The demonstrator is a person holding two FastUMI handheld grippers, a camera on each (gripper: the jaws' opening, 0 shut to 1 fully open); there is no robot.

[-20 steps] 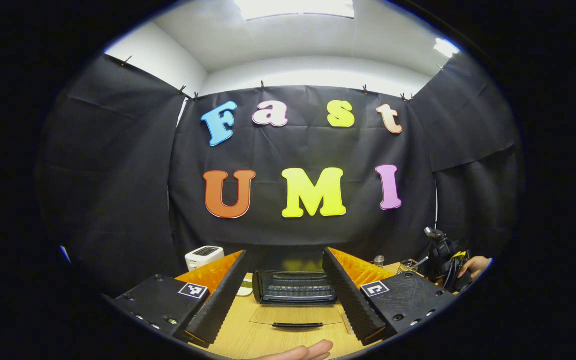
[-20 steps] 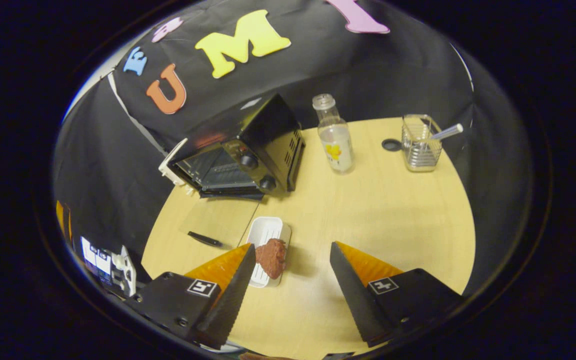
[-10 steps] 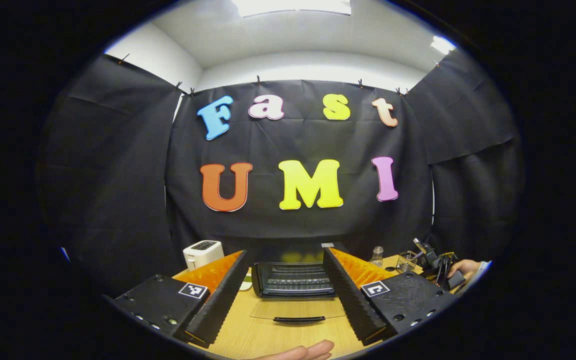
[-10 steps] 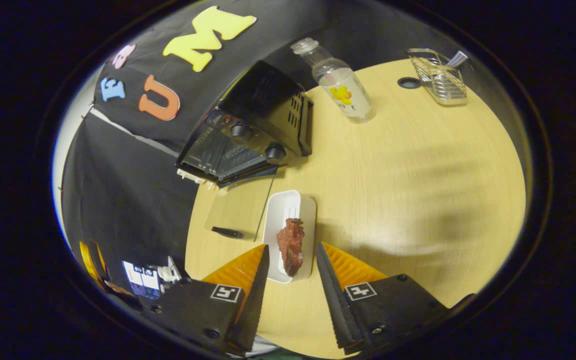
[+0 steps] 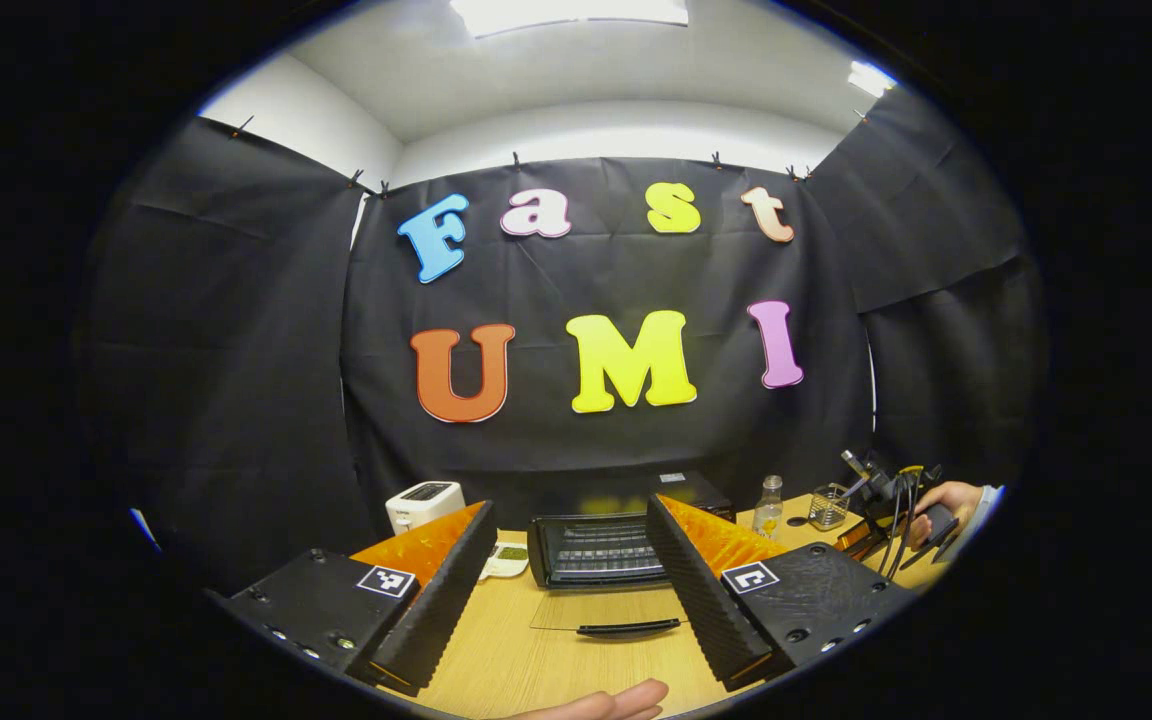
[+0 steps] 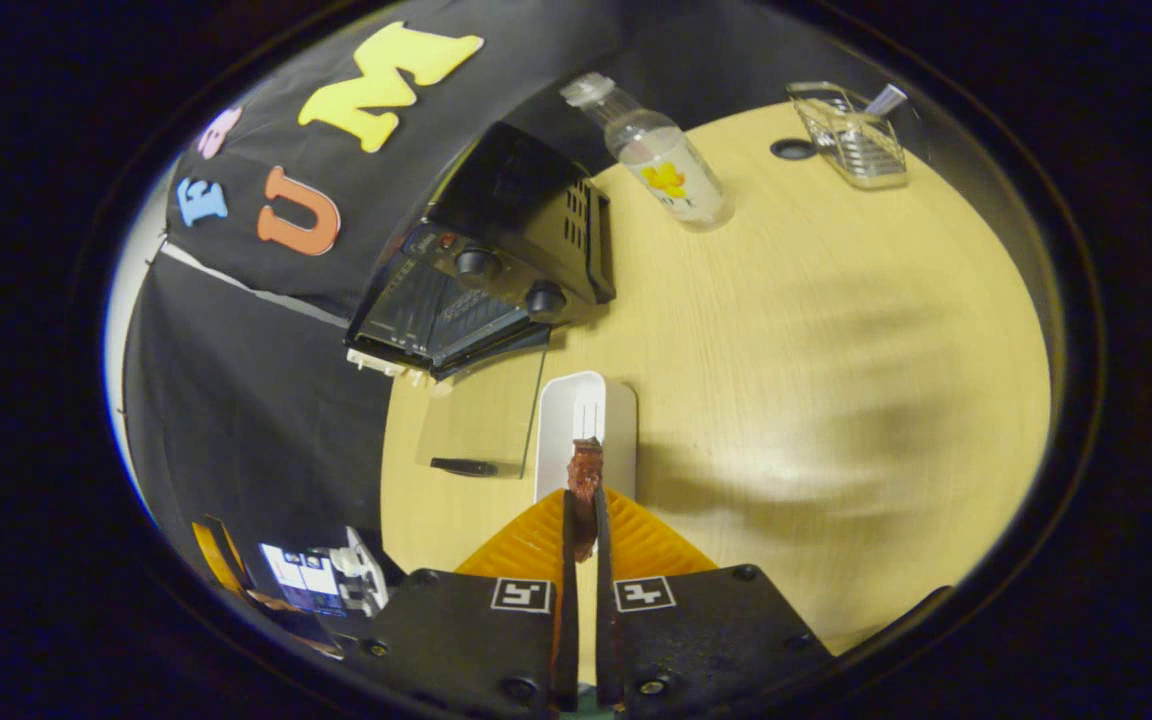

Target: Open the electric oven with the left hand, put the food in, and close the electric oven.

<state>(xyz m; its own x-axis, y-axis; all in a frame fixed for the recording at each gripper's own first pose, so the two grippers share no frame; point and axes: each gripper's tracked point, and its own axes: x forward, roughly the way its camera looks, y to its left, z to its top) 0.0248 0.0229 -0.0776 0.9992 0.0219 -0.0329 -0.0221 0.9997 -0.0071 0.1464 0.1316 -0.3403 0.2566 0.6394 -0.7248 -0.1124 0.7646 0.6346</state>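
The black electric oven (image 5: 604,548) (image 6: 496,265) stands at the back of the wooden table with its glass door (image 5: 608,610) (image 6: 481,420) folded down flat, handle at the front edge. My left gripper (image 5: 571,570) is open and held back from the oven, nothing between its fingers. A reddish-brown piece of food (image 6: 584,478) sits pinched in my right gripper (image 6: 582,510), right over the white tray (image 6: 584,425) that lies beside the open door. In the left gripper view the right gripper (image 5: 876,490) and the hand holding it show at far right.
A clear bottle (image 6: 658,160) (image 5: 768,505) and a wire basket (image 6: 848,132) (image 5: 826,507) stand right of the oven. A white toaster (image 5: 422,503) sits to its left. A hand (image 5: 606,703) shows at the bottom edge.
My right gripper closed its fingers on the food over the white tray. The left gripper stayed open and its view shifted slightly left of the oven.
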